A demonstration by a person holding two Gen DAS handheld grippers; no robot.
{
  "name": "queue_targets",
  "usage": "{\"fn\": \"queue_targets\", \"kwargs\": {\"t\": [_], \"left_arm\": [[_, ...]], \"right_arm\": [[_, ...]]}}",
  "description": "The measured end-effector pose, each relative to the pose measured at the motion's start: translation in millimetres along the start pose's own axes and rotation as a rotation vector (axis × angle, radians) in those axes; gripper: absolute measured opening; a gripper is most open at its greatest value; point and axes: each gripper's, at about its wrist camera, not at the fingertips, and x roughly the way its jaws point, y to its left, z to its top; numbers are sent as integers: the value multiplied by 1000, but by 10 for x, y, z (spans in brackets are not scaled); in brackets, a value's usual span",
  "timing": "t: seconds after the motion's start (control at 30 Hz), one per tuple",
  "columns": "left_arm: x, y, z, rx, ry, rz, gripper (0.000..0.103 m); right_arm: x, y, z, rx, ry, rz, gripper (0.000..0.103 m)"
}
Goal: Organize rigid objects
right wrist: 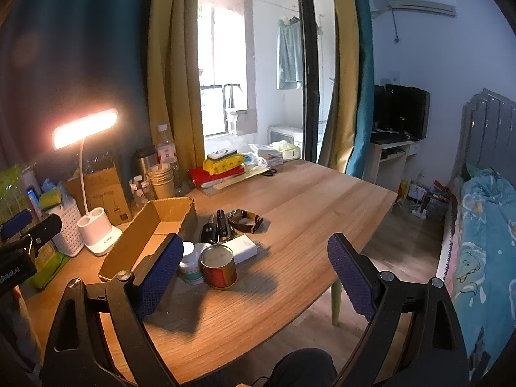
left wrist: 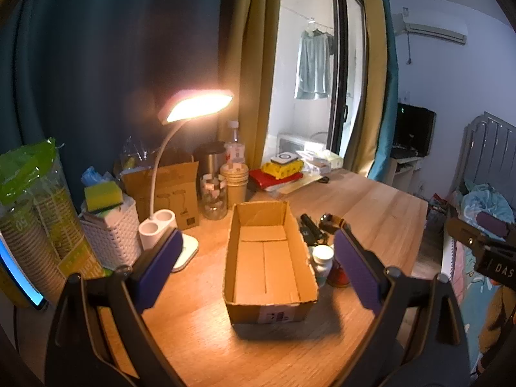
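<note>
Your cardboard box [left wrist: 269, 258] runs lengthwise away from you, and your left gripper [left wrist: 258, 267] and right gripper [right wrist: 254, 274] hover level, spread wide, holding nothing.

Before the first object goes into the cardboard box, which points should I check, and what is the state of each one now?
1. Cardboard box open and empty inside: ok.
2. Left gripper jaws open, holding nothing: ok.
3. Right gripper jaws open, holding nothing: ok.
4. Red tin and white bottle upright beside the box: ok.
5. Watch, black key and white power bank lie apart enough for the jaws: cannot tell.
6. Desk lamp stands clear of the box: ok.
</note>
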Motion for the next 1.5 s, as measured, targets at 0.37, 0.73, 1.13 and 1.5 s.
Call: {"fn": "queue_targets", "kwargs": {"t": [0.37, 0.73, 1.13, 1.5], "left_arm": [[389, 73, -18, -7, 66, 28, 96], [1149, 276, -229, -29, 232, 80, 96], [1646, 433, -559, -57, 382, 99, 95], [1860, 418, -757, -50, 486, 48, 31]], "right_arm": [[377, -2, 66, -28, 35, 9, 93], [1085, -13, -39, -61, 136, 38, 93], [1670, 123, -297, -103, 247, 121, 93], [1885, 288, -448, -137, 292, 169, 93]]}}
